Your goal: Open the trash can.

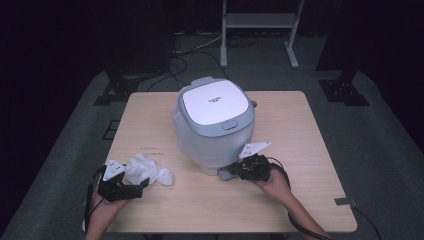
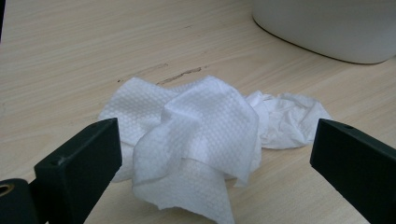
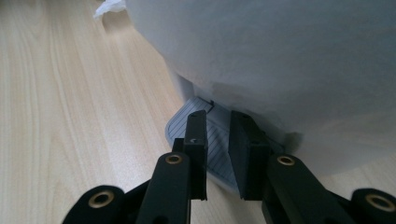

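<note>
The rice cooker (image 1: pixel 214 122) stands near the middle of the bench (image 1: pixel 300 150), lid shut, a little toward the far edge. At its base, on the side facing the near edge, a small grey ribbed tab (image 3: pixel 205 140) sticks out flat over the bench top. The right hand-held gripper (image 3: pixel 217 135) has its jaws narrow and set either side of a strip of that tab; in the right gripper view a slim gap shows between the pads, and I cannot tell for sure whether they pinch the tab yet. In the high view the right hand-held gripper (image 1: pixel 239 171) sits right against the cooker's foot.

The left hand-held gripper (image 2: pixel 212 154) stands wide open near the near-left corner, with a crumpled white cloth (image 2: pixel 205 135) lying loose on the bench between its jaws, untouched by either pad.

Risks, as I judge them: the tab is thin, low and smooth-ribbed, so a shallow bite could slip off as soon as it is pulled. A pull with nothing bracing the cooker could drag or tip the whole body toward the near edge, since the left gripper is well apart from it. A pull at an upward angle could bend or jam the tab. The cloth lies just beside the cooker's near-left side and could be swept along if the cooker slides.
</note>
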The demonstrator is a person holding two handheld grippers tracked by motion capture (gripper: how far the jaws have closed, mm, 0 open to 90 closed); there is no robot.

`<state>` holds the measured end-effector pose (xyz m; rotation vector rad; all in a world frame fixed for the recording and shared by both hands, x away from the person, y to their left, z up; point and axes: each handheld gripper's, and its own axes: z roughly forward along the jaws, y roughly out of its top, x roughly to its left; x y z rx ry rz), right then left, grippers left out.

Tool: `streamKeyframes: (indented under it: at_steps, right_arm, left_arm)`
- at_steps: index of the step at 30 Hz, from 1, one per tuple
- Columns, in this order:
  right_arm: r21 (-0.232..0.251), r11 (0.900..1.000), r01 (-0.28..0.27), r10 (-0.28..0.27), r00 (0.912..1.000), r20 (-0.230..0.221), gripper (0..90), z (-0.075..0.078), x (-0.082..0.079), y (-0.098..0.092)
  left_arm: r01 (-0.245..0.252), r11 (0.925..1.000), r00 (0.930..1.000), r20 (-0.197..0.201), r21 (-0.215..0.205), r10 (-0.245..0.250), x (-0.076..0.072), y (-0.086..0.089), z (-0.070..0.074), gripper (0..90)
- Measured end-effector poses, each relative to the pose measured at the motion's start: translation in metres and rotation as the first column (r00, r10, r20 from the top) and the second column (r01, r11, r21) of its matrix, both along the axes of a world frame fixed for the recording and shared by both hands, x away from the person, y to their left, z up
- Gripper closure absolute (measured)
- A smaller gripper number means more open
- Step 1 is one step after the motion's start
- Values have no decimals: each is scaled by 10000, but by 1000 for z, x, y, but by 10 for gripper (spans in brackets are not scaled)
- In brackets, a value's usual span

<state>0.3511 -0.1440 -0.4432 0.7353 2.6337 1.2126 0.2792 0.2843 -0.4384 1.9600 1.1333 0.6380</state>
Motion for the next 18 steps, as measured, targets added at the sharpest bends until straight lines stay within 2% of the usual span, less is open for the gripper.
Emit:
streamKeyframes:
  at_steps: [9,12,18]
  right_arm:
    - [-73,9997,226,-226,9997,3,777,-6,2,3]
    - [-230,9993,303,-296,9991,301,777,-7,0,4]
    - [-354,9987,371,-352,9979,541,780,-9,-2,6]
  left_arm:
    - [-17,10000,10000,-48,-57,17,0,0,-1,13]
    - [-16,10000,10000,-35,-46,16,1,0,-1,13]
    - [-52,10000,10000,-68,-71,52,1,1,-1,13]
